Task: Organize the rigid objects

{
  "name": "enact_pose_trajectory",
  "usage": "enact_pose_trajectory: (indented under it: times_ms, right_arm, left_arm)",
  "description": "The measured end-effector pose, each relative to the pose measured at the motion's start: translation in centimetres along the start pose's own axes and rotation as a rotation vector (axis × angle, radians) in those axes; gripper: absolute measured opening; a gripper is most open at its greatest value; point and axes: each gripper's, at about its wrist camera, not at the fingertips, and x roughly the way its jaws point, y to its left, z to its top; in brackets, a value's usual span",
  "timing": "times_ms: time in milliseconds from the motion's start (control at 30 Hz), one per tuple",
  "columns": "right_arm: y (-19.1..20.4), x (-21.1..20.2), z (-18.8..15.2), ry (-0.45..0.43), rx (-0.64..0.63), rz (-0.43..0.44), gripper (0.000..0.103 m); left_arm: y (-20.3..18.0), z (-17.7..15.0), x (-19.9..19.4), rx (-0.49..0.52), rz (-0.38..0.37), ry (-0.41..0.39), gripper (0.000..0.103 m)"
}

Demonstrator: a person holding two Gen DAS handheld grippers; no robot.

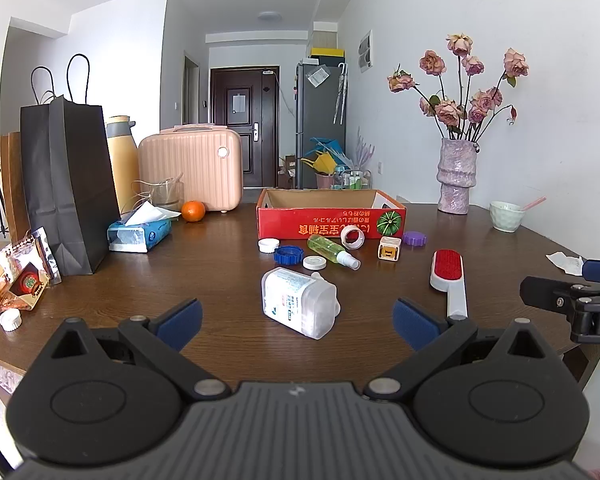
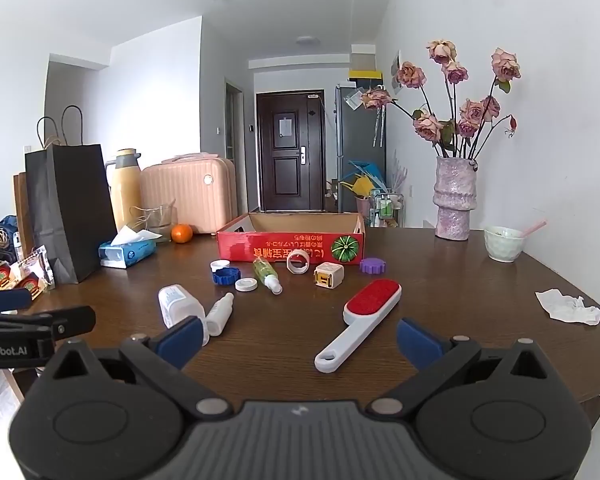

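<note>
Tabletop [image 2: 440, 320] bare between brush [image 2: 360, 320], tissue [image 2: 568, 306].

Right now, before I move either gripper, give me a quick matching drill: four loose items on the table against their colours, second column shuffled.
Items:
1. lint brush
2. spray bottle
3. toothed cap right of the cube
4. toothed cap left of the spray bottle

Colours:
A. blue
B. red pad, white handle
C. purple
D. green, white nozzle

Pairs: 1-B, 2-D, 3-C, 4-A
</note>
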Motion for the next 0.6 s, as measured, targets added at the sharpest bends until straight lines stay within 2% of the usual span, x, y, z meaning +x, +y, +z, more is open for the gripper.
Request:
enact_pose_trajectory:
  times_ms: [600]
  right_arm:
    - [0.08,0.1,-0.03,-0.001,-0.001,0.001,0.103]
  left_arm:
    - [0.02,-0.01,-0.03,0.001,0.0,-0.002,0.103]
